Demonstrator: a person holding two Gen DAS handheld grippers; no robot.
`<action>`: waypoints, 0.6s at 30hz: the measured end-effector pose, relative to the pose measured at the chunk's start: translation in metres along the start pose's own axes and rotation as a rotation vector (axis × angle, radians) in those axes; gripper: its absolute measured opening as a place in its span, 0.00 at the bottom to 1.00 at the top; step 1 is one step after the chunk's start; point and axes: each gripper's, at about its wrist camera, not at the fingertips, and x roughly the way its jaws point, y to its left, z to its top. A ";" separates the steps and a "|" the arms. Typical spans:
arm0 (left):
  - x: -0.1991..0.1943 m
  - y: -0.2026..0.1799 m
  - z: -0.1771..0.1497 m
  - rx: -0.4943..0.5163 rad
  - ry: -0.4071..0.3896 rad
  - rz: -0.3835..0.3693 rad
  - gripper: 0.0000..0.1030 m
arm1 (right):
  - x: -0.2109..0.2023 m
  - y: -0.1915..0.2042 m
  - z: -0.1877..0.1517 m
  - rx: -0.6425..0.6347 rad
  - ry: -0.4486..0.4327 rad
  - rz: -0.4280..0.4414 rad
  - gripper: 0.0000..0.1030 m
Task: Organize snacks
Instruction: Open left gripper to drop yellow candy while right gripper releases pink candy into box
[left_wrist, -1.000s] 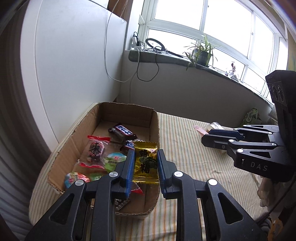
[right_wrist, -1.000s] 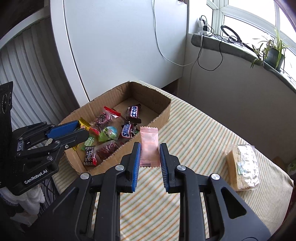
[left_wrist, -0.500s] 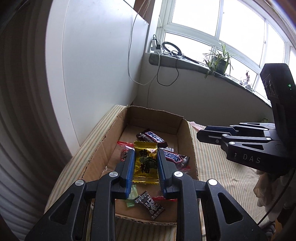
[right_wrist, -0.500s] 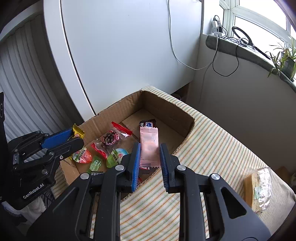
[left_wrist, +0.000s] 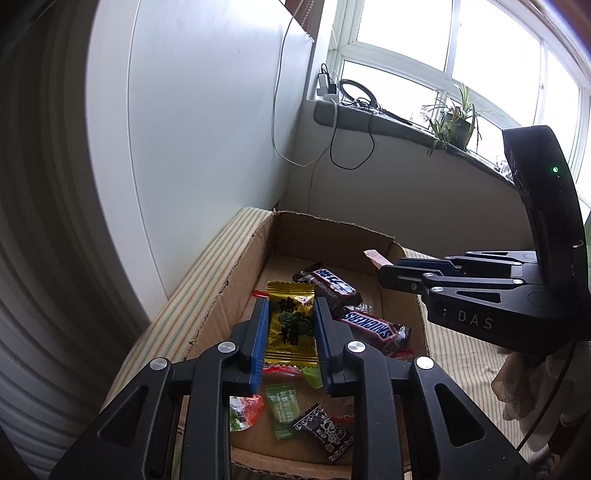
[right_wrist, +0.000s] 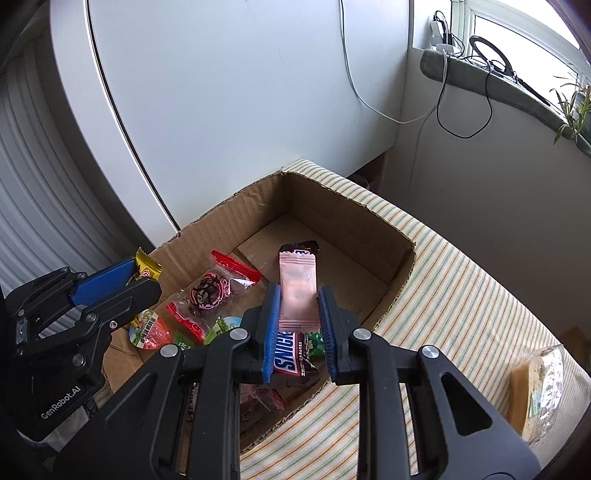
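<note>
Left wrist view: left claw (left_wrist: 289, 334) clamped on a yellow candy packet (left_wrist: 290, 325), held above the cardboard box (left_wrist: 236, 280). Right claw (right_wrist: 298, 317) clamped on a pink wrapper (right_wrist: 297, 291), also over the box. Snickers bars (left_wrist: 373, 328) and assorted sweets lie inside. Box rests on the striped bench (right_wrist: 461, 295); a wrapped cake (right_wrist: 537, 384) sits at the near right.

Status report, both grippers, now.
Left gripper shut on yellow packet. Right gripper shut on pink packet. Both above cardboard box. Nothing blocking.
</note>
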 end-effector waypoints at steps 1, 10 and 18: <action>0.001 0.000 0.000 0.000 0.002 0.001 0.22 | 0.001 0.000 -0.001 -0.002 0.002 -0.003 0.21; 0.005 0.002 -0.001 -0.003 0.016 0.007 0.22 | 0.005 0.003 -0.004 -0.006 0.008 -0.004 0.21; 0.003 0.002 -0.001 -0.007 0.013 0.012 0.27 | -0.002 0.004 -0.005 -0.008 -0.022 -0.012 0.53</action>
